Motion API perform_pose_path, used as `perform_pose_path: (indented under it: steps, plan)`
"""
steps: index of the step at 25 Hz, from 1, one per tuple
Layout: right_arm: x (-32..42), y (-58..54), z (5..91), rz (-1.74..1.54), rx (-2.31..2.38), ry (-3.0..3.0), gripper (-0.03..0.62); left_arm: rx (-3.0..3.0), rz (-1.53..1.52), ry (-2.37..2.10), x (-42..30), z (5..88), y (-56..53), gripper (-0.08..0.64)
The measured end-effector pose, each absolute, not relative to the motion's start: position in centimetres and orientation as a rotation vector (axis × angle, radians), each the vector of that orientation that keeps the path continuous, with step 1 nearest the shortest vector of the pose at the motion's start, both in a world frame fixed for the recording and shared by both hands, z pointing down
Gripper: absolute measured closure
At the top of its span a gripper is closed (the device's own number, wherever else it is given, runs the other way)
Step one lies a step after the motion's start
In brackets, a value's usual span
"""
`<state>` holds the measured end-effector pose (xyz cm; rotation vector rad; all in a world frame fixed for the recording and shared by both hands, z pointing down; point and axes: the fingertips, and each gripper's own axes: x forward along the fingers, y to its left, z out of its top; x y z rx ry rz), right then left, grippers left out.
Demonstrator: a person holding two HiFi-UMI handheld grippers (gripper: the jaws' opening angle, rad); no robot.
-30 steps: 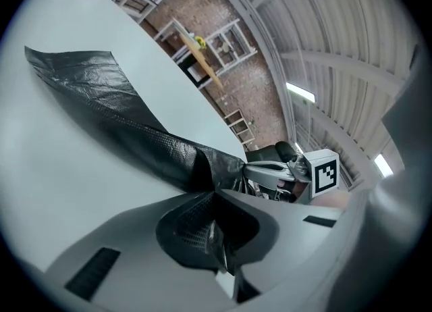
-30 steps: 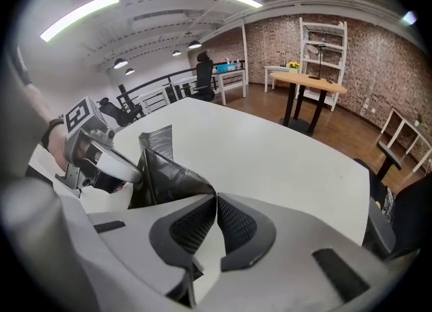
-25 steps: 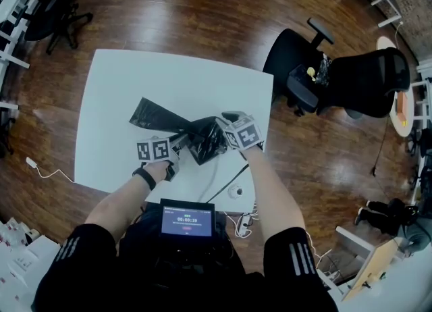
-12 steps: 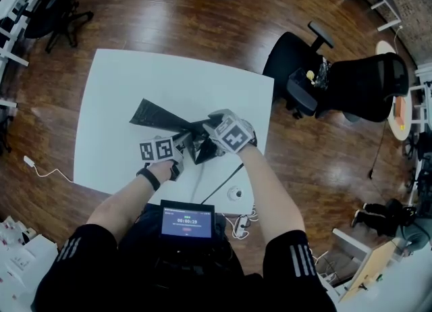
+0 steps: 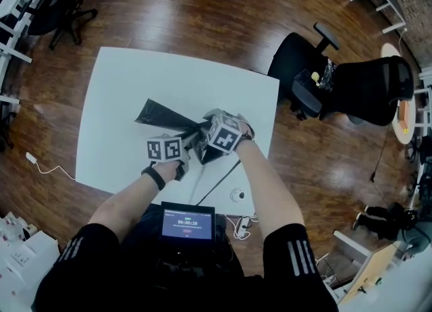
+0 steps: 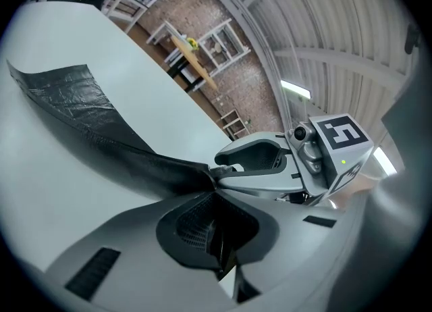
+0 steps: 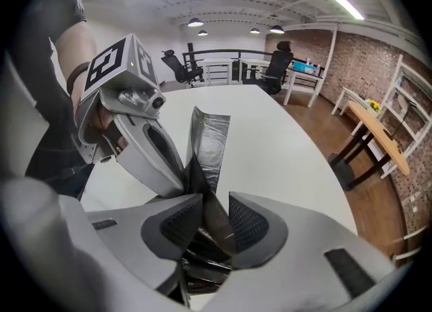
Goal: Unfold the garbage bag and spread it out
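The black garbage bag (image 5: 160,113) lies partly folded on the white table (image 5: 128,81), one flat strip (image 6: 71,98) reaching away to the left. My left gripper (image 5: 190,144) is shut on the bag's near end, and the film comes out of its closed tips (image 6: 213,184). My right gripper (image 5: 205,146) points steeply down right beside it, tips almost touching the left one's. Its jaws have just been opening. The pads (image 7: 251,223) stand apart, and a crumpled fold of the bag (image 7: 214,217) runs loosely through the gap between them.
A black cable (image 5: 217,177) and a small white puck (image 5: 237,194) lie near the table's front edge. Black office chairs (image 5: 351,84) stand to the right on the wood floor, another (image 5: 54,0) at the far left. A screen (image 5: 187,221) hangs at the person's chest.
The right gripper has moved left, up against the left gripper, and rolled over. The bag's bunched part stays near the same spot, now mostly under it. The left gripper has kept still.
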<state>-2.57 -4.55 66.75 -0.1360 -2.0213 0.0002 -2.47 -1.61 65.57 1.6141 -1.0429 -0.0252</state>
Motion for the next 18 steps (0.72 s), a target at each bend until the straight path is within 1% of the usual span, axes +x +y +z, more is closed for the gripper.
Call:
perform_pose_path:
  steps: [2,4,5,13,16,18]
  plan:
    - [-2.3,-3.8,67.6,-0.005,-0.185,-1.979,0.459,1.614,-0.025,-1.044,-2.4,65.6,-1.5,0.559]
    - [-2.2,-3.8,68.0,-0.03,-0.182,-1.962,0.55,1.617,-0.028,-1.046,-2.5,65.6,-1.6,0.559]
    - [-2.1,-4.2,68.1,-0.039,-0.164,-1.962,0.574,1.619,-0.028,-1.046,-2.4,65.7,-1.7,0.559]
    - [-0.9,-9.2,67.9,-0.024,0.094,-2.003,0.575,1.601,-0.029,-1.025,-1.8,65.8,0.7,0.559]
    - [-0.5,-9.7,68.6,0.034,0.118,-2.015,0.574,1.587,-0.036,-1.024,-1.6,66.2,1.8,0.559]
    - [-1.4,-9.7,67.1,0.046,0.097,-2.076,0.574,1.577,-0.033,-1.027,-1.5,66.6,2.1,0.559]
